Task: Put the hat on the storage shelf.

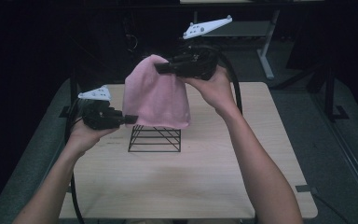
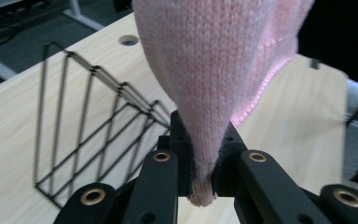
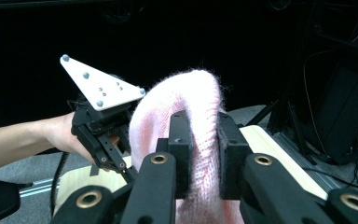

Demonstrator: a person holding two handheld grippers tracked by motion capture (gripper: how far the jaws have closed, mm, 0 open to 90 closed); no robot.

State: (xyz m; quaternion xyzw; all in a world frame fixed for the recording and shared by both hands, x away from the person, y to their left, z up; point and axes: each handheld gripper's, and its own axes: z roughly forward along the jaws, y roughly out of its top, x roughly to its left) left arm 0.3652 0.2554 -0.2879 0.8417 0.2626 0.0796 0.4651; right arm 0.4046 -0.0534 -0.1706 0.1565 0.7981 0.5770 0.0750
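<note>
You hold the hat (image 1: 156,95) with both tongs clamped, left tongs (image 1: 129,119) on its rim, right tongs (image 1: 162,67) on its top, above the rack (image 1: 154,138); next probably lower it gently.

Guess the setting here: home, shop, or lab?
Probably a lab or recording workspace. A bare light-wood table stands in a dark room, another desk frame behind it, and each handheld gripper, left gripper and right gripper, holding a pink knit hat, carries a dotted marker plate.

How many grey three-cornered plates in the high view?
2. One plate sits atop the left gripper at the pink hat's lower left edge; the other plate sits above the right gripper, near the hat's top.
</note>
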